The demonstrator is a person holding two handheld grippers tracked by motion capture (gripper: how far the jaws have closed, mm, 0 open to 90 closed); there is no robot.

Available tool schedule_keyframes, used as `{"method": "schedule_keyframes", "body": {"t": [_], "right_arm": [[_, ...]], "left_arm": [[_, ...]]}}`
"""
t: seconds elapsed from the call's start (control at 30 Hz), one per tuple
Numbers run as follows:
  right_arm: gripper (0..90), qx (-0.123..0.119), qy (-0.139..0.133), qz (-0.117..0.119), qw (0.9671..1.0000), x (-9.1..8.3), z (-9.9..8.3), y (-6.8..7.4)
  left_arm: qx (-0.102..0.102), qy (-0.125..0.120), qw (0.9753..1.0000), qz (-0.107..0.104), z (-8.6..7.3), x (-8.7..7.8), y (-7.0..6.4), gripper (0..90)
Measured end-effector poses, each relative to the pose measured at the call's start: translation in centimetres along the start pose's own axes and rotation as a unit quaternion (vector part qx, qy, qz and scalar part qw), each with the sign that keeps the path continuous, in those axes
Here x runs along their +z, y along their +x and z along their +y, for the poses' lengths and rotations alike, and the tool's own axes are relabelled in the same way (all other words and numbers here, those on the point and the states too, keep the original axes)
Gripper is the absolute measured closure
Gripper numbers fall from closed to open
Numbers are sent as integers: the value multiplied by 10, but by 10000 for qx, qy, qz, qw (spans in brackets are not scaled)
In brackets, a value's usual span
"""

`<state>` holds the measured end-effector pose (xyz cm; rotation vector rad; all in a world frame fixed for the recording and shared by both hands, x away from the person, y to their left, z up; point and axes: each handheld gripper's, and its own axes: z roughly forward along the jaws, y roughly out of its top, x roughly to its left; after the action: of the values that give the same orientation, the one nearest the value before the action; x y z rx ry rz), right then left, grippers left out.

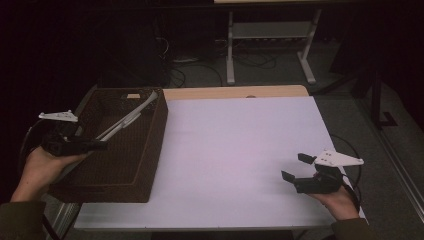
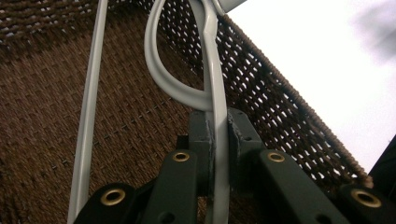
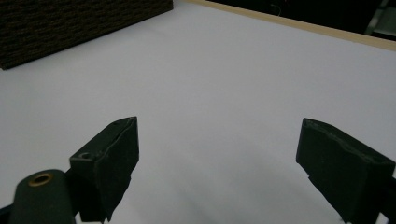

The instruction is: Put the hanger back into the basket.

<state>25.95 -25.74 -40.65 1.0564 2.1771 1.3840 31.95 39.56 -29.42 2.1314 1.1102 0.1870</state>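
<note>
Tongs: a pair of pale grey tongs (image 1: 127, 120) lies slanted inside the woven basket, the looped end up near the basket's far right corner and the two arms running down toward the near left. In the left gripper view the loop (image 2: 175, 70) curves above the jaws, one arm passes straight down between them, and the other arm (image 2: 88, 116) runs apart at the left over the weave.

Left gripper: the left gripper (image 1: 97, 145) reaches over the basket's left wall from the person's left hand (image 1: 42, 167). Its jaws are clenched on one arm of the tongs, pressed to both sides of it in the left gripper view.

Basket: the dark brown woven basket (image 1: 145, 165) stands on the left part of the counter, its near left corner over the counter's edge. A small tan tag sits on its far wall, inside.

Counter: the counter (image 1: 240, 150) has a white top, with a strip of bare wood along the far edge.

Right gripper: the right gripper (image 1: 298, 167) is held in the right hand (image 1: 340, 200) above the near right part of the counter, well apart from the basket. Its jaws are spread wide and released, with only the white top between them in the right gripper view; a corner of the basket (image 3: 70, 23) shows at the upper left there.
</note>
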Motion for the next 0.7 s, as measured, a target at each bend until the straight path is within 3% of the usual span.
{"method": "schedule_keyframes", "body": {"t": [0.33, 0.37, 0.4, 0.43, 0.5, 0.7], "right_arm": [[127, -7, -9, -17, 10000, -1, 0, 0], [127, -7, -12, -19, 10000, -1, 0, 0], [127, -7, -12, -19, 10000, -1, 0, 0], [126, 23, -12, -9, 10000, -1, 0, 0], [127, 18, -17, -14, 10000, -1, 0, 0], [126, -13, -21, -17, 10000, -1, 1, 0]], "left_arm": [[-74, 214, 9997, 12, -4, 11, 13, 821], [-60, 164, 9998, 107, -6, 11, 17, 817], [-60, 164, 9998, 107, -6, 11, 17, 757], [-100, 13, 9997, 224, -7, 9, 19, 643], [-160, -52, 9994, 315, -7, 7, 20, 537], [-81, -257, 9990, 356, -7, 4, 17, 430]]}}
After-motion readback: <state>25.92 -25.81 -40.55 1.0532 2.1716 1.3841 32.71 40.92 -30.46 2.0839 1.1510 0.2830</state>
